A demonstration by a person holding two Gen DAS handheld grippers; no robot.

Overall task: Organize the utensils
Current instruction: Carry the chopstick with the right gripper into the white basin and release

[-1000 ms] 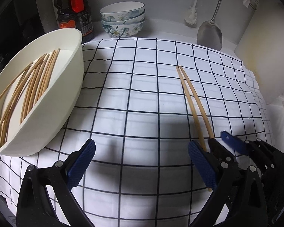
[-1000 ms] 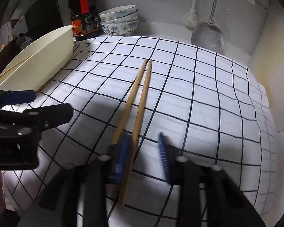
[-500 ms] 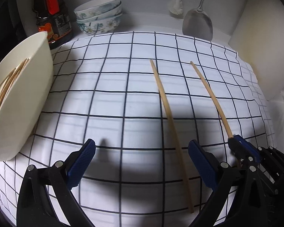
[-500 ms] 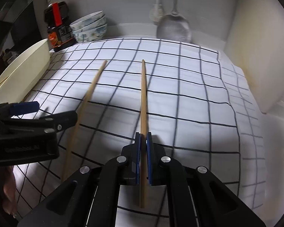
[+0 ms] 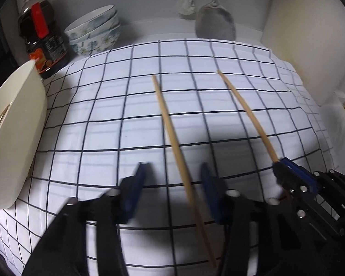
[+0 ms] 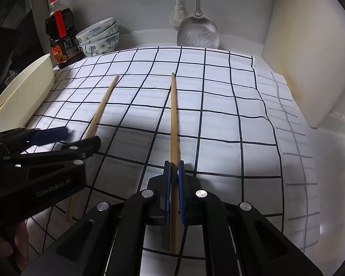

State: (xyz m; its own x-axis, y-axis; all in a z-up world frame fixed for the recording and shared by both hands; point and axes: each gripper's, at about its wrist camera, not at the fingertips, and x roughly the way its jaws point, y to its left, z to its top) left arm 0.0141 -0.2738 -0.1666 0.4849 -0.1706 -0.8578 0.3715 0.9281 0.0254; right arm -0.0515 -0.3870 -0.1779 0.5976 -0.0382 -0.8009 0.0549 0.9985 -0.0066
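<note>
Two wooden chopsticks are on the checked cloth (image 5: 117, 105). My right gripper (image 6: 174, 184) is shut on one chopstick (image 6: 173, 124) and holds it pointing forward; it also shows in the left wrist view (image 5: 246, 105). The other chopstick (image 5: 172, 135) lies on the cloth between the fingers of my left gripper (image 5: 172, 191), which is open around it with blurred blue pads. It also shows in the right wrist view (image 6: 99, 115). A cream bowl (image 5: 20, 119) with several chopsticks inside sits at the left.
A dark sauce bottle (image 5: 41, 34) and stacked patterned bowls (image 5: 96, 32) stand at the back left. A metal spatula (image 6: 197, 32) and a brush (image 6: 177, 16) hang on the back wall. A cream wall (image 6: 310, 57) borders the right.
My right gripper shut on one chopstick and pulled it rightward from its mate. My left gripper moved right over the other chopstick and its jaws have narrowed around it.
</note>
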